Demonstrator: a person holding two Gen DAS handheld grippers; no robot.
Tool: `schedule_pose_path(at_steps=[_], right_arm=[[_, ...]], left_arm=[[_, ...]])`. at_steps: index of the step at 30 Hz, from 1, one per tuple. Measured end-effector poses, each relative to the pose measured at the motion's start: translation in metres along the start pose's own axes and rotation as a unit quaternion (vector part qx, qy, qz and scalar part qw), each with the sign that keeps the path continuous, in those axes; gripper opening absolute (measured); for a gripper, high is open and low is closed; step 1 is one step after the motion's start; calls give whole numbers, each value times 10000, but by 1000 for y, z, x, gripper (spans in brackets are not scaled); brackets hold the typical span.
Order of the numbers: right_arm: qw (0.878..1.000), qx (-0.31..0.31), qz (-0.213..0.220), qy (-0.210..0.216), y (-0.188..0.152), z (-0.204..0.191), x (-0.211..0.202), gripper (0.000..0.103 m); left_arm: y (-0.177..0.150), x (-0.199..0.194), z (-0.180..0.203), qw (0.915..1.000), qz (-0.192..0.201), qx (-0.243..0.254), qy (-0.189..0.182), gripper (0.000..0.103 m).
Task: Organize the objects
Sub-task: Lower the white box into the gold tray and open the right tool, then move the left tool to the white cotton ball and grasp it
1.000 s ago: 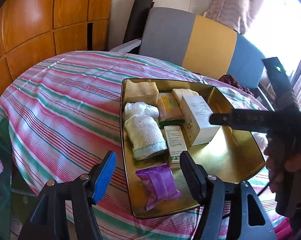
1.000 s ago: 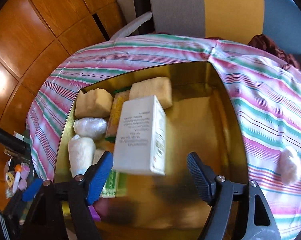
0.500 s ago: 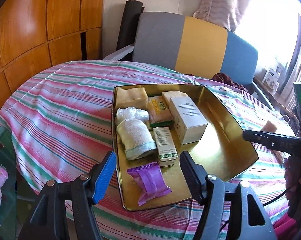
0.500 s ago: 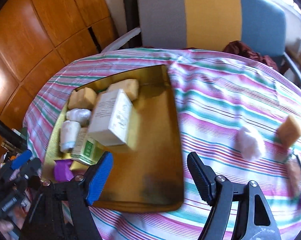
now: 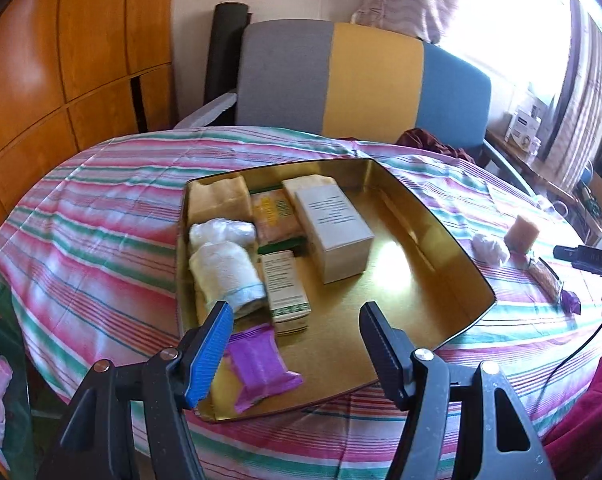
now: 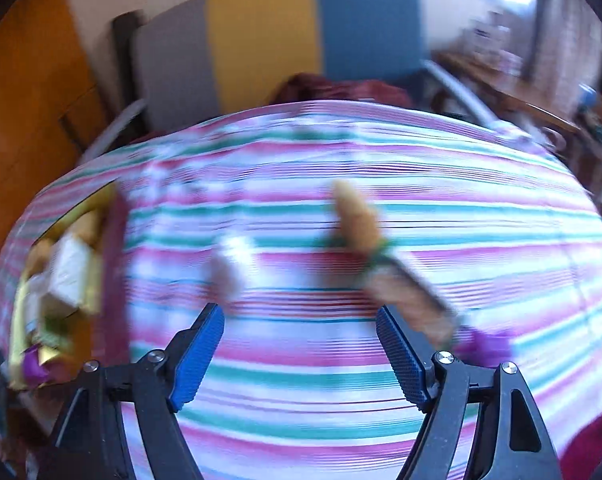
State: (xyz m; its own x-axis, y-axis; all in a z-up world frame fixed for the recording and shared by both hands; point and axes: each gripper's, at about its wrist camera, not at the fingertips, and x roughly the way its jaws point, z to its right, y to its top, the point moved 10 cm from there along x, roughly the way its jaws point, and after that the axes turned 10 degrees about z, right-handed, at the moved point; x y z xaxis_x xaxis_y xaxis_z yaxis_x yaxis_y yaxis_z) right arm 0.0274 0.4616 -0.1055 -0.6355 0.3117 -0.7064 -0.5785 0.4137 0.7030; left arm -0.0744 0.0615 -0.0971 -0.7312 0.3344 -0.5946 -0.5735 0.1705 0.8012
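A gold tray on the striped table holds a white box, a rolled towel, a green-printed box, a purple packet and tan blocks. My left gripper is open and empty above the tray's near edge. On the cloth right of the tray lie a white wad, a tan block and a snack bar. My right gripper is open and empty above the cloth; its blurred view shows the wad, block, bar and tray.
A grey, yellow and blue chair stands behind the table. Wooden panels are at the left. A small purple piece lies near the right table edge. A shelf with clutter is at the far right.
My right gripper has swung right, away from the tray and over the loose items on the cloth. My left gripper has drawn back a little from the tray.
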Motion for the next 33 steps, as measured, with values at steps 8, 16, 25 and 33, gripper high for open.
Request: schedule_pose_path(at_steps=[8, 16, 25, 33], right_arm=[[9843, 1519, 312, -846, 3, 108, -1, 81], [9582, 2679, 454, -894, -3, 149, -13, 83], [9350, 3392, 480, -913, -14, 172, -17, 83], [9132, 3942, 633, -819, -18, 186, -24, 85]], left_arm=[[4, 6, 49, 9984, -52, 481, -301, 67], [13, 17, 116, 9923, -66, 949, -794, 67], [16, 28, 206, 9772, -230, 1424, -1559, 67], [16, 65, 261, 9700, -845, 1139, -1976, 67]])
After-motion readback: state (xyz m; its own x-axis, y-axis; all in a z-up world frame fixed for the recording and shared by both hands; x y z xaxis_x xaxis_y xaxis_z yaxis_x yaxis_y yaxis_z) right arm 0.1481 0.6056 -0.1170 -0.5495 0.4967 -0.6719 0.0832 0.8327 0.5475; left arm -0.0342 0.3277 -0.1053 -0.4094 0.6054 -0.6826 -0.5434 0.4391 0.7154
